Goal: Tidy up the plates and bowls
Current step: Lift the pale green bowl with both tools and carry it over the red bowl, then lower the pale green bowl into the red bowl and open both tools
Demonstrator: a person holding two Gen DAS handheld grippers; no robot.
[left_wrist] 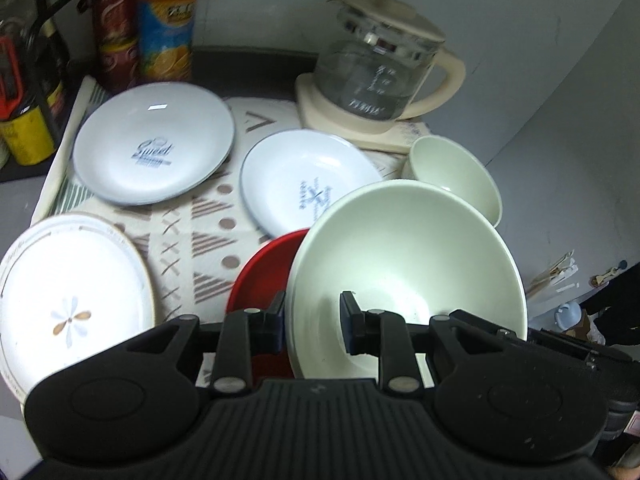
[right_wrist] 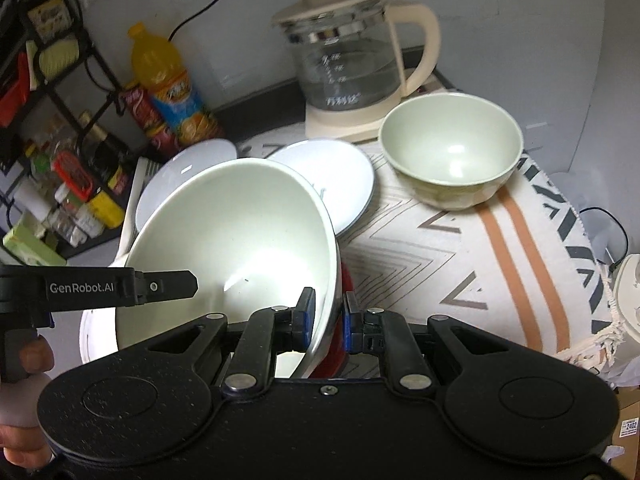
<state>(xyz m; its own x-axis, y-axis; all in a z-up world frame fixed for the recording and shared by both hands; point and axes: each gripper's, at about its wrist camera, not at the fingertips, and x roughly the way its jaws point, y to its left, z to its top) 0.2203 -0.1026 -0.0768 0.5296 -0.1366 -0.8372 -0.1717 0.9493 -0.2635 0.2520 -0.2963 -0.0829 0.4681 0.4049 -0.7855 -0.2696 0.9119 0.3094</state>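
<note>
A large cream bowl is tilted above a red bowl. My right gripper is shut on the cream bowl's near rim. My left gripper is open and straddles the opposite rim, one finger inside the bowl and one outside. A small cream bowl stands upright on the cloth near the kettle. Two blue-rimmed white plates and a flower-patterned plate lie flat on the patterned cloth.
A glass kettle on its cream base stands at the back by the wall. An orange drink bottle and a red can stand back left, beside a black wire rack of jars. The cloth drops off at the right.
</note>
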